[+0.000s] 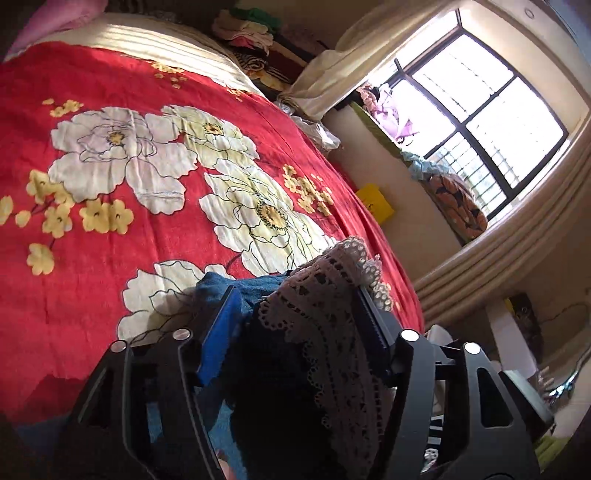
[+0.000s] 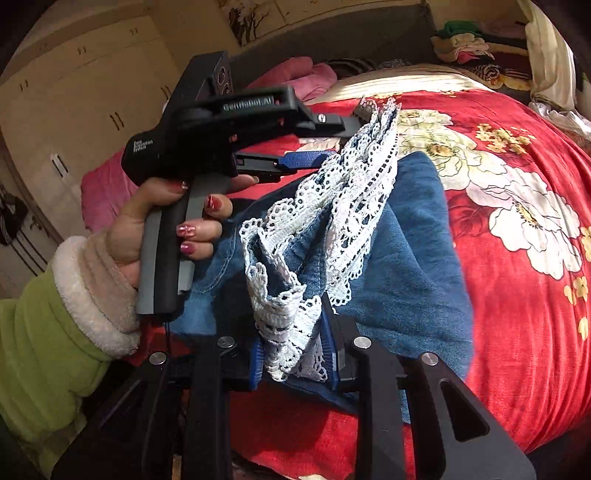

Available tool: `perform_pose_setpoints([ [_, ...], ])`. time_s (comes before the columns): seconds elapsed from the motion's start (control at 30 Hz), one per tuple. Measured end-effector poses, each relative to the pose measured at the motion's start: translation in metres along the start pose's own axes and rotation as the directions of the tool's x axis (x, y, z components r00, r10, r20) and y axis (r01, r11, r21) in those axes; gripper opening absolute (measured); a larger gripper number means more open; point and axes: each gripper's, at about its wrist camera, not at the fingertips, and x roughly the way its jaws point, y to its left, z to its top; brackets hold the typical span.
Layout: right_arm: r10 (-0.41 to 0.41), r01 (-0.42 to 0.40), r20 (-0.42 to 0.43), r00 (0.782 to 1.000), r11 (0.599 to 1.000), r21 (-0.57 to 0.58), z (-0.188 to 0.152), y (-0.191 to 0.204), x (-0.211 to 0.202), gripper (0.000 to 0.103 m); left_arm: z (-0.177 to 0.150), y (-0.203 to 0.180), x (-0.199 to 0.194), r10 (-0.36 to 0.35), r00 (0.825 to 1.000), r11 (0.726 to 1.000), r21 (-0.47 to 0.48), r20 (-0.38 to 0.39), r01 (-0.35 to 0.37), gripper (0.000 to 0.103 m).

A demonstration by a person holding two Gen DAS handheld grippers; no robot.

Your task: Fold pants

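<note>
The pants (image 2: pixel 406 258) are blue denim with white lace trim (image 2: pixel 351 206) at the leg hems. They lie bunched on the red flowered bedspread (image 2: pixel 517 295). My right gripper (image 2: pixel 295 354) is shut on a lace hem at the near end. My left gripper (image 2: pixel 332 144), held in a hand with painted nails, is shut on the other lace hem and lifts it above the denim. In the left wrist view my left gripper (image 1: pixel 299 317) holds lace (image 1: pixel 332 295) and denim (image 1: pixel 236 291) between its blue pads.
The bedspread (image 1: pixel 147 184) covers a wide bed. A pile of clothes (image 1: pixel 251 33) sits at the bed's far end, pink bedding (image 2: pixel 295 77) beside it. A window (image 1: pixel 480 129) and a sill with cushions lie to the right. Cream wardrobes (image 2: pixel 92 92) stand on the left.
</note>
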Motion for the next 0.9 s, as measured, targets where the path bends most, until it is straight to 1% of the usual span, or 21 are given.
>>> perform_pose_setpoints([
  [0.03, -0.01, 0.01, -0.009, 1.0, 1.0, -0.021, -0.002, 0.006, 0.003, 0.027, -0.002, 0.006, -0.008, -0.029, 0.999, 0.999, -0.041, 0.021, 0.03, 0.063],
  [0.1, -0.019, 0.017, -0.026, 0.999, 0.998, -0.059, -0.004, 0.01, 0.011, 0.027, -0.005, 0.011, -0.018, -0.072, 0.997, 0.993, -0.088, 0.041, 0.075, 0.071],
  [0.17, -0.023, 0.019, -0.042, 0.999, 0.996, -0.091, -0.007, 0.018, 0.017, 0.028, -0.007, 0.016, -0.025, -0.093, 0.995, 0.988, -0.122, 0.048, 0.098, 0.075],
  [0.2, -0.025, 0.02, -0.05, 0.998, 0.994, -0.104, -0.007, 0.021, 0.022, 0.029, -0.009, 0.018, -0.027, -0.097, 0.994, 0.985, -0.139, 0.046, 0.103, 0.08],
  [0.27, -0.017, 0.01, -0.057, 0.998, 0.992, -0.122, -0.011, 0.028, 0.026, 0.042, -0.012, 0.024, -0.026, -0.086, 0.995, 0.982, -0.168, 0.041, 0.092, 0.081],
  [0.3, 0.001, -0.009, -0.064, 0.998, 0.991, -0.131, -0.013, 0.031, 0.027, 0.046, -0.014, 0.026, -0.024, -0.078, 0.996, 0.981, -0.174, 0.036, 0.083, 0.081],
  [0.33, 0.012, -0.021, -0.065, 0.998, 0.99, -0.14, -0.014, 0.035, 0.026, 0.054, -0.015, 0.027, -0.022, -0.068, 0.997, 0.981, -0.179, 0.029, 0.073, 0.081],
  [0.37, 0.029, -0.039, -0.067, 0.997, 0.989, -0.143, -0.014, 0.036, 0.024, 0.056, -0.016, 0.026, -0.019, -0.058, 0.998, 0.981, -0.182, 0.024, 0.061, 0.081],
  [0.4, 0.049, -0.057, -0.063, 0.997, 0.989, -0.135, -0.013, 0.035, 0.019, 0.056, -0.016, 0.026, -0.016, -0.043, 0.999, 0.982, -0.182, 0.016, 0.045, 0.08],
  [0.43, 0.066, -0.071, -0.052, 0.996, 0.99, -0.118, -0.011, 0.035, 0.012, 0.057, -0.016, 0.024, -0.013, -0.025, 1.0, 0.984, -0.177, 0.007, 0.026, 0.07],
  [0.47, 0.083, -0.086, -0.035, 0.996, 0.992, -0.096, -0.009, 0.03, 0.003, 0.057, -0.017, 0.026, -0.011, -0.011, 1.0, 0.985, -0.17, -0.005, 0.01, 0.062],
  [0.5, 0.097, -0.097, -0.008, 0.995, 0.993, -0.068, -0.006, 0.022, -0.006, 0.058, -0.016, 0.025, -0.009, 0.012, 1.0, 0.987, -0.163, -0.014, -0.014, 0.049],
  [0.53, 0.097, -0.096, 0.023, 0.995, 0.995, -0.038, -0.002, 0.012, -0.016, 0.062, -0.016, 0.025, -0.007, 0.028, 0.999, 0.987, -0.156, -0.024, -0.031, 0.039],
  [0.57, 0.088, -0.088, 0.05, 0.995, 0.996, -0.005, 0.004, 0.0, -0.023, 0.063, -0.015, 0.026, -0.006, 0.032, 0.999, 0.987, -0.156, -0.032, -0.036, 0.035],
  [0.6, 0.077, -0.08, 0.074, 0.994, 0.996, 0.036, 0.011, -0.016, -0.029, 0.064, -0.014, 0.028, -0.006, 0.032, 0.999, 0.986, -0.162, -0.032, -0.036, 0.028],
  [0.63, 0.061, -0.069, 0.095, 0.994, 0.995, 0.078, 0.02, -0.032, -0.031, 0.064, -0.014, 0.03, -0.007, 0.029, 0.999, 0.985, -0.167, -0.032, -0.034, 0.023],
  [0.7, 0.016, -0.032, 0.109, 0.994, 0.988, 0.151, 0.037, -0.065, -0.028, 0.064, -0.013, 0.033, -0.01, 0.023, 0.999, 0.985, -0.171, -0.029, -0.027, 0.021],
  [0.73, -0.001, -0.017, 0.103, 0.995, 0.984, 0.179, 0.045, -0.08, -0.022, 0.065, -0.012, 0.032, -0.011, 0.02, 0.999, 0.985, -0.168, -0.028, -0.024, 0.021],
  [0.8, -0.032, 0.017, 0.063, 0.998, 0.974, 0.228, 0.064, -0.107, -0.005, 0.065, -0.013, 0.031, -0.012, 0.027, 0.999, 0.987, -0.16, -0.028, -0.031, 0.02],
  [0.87, -0.009, 0.001, 0.029, 1.0, 0.964, 0.267, 0.072, -0.127, 0.015, 0.065, -0.012, 0.029, -0.013, 0.031, 0.999, 0.988, -0.15, -0.025, -0.034, 0.02],
  [0.9, 0.02, -0.021, 0.009, 1.0, 0.954, 0.299, 0.073, -0.137, 0.025, 0.065, -0.012, 0.029, -0.013, 0.032, 0.999, 0.989, -0.147, -0.024, -0.035, 0.02],
])
